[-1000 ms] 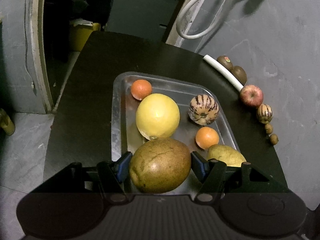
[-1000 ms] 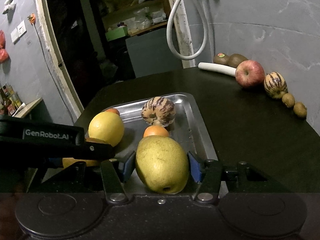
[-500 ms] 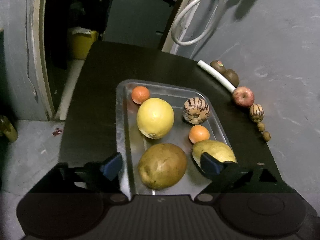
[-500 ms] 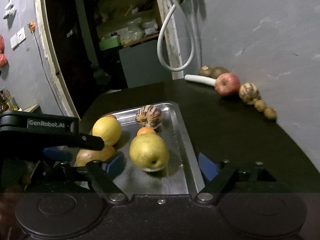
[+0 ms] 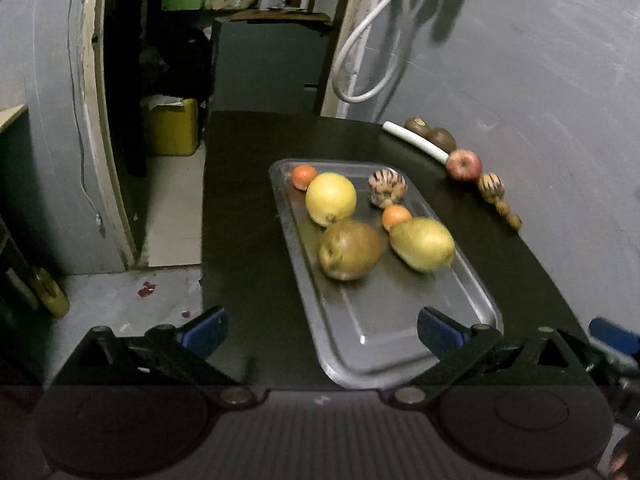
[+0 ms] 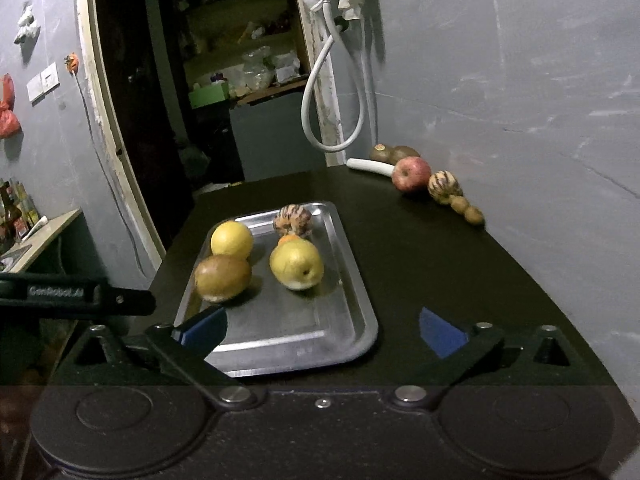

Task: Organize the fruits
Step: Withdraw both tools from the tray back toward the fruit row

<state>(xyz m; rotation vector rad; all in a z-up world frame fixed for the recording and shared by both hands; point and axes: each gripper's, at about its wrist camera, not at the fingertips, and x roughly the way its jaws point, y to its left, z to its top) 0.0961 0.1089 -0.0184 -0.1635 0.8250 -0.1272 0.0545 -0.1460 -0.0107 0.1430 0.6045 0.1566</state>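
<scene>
A steel tray (image 5: pixel 384 332) (image 6: pixel 288 336) on the dark table holds a brown pear (image 5: pixel 348 250) (image 6: pixel 222 278), a yellow-green pear (image 5: pixel 422 243) (image 6: pixel 297 263), a yellow citrus (image 5: pixel 331 199) (image 6: pixel 232 239), a striped melon (image 5: pixel 387 188) (image 6: pixel 293 220) and two oranges (image 5: pixel 395 216) (image 5: pixel 303 176). My left gripper (image 5: pixel 320 330) is open and empty, above the tray's near end. My right gripper (image 6: pixel 320 330) is open and empty over the tray's near right corner.
Along the wall at the table's far right lie a red apple (image 5: pixel 463 165) (image 6: pixel 411 174), a second striped melon (image 5: pixel 490 186) (image 6: pixel 443 187), kiwis (image 5: pixel 440 138) (image 6: pixel 394 154), small brown fruits (image 6: pixel 466 208) and a white tube (image 5: pixel 416 142). A doorway opens on the left.
Both grippers have opened, let go of the two pears onto the tray, and drawn back and up from it.
</scene>
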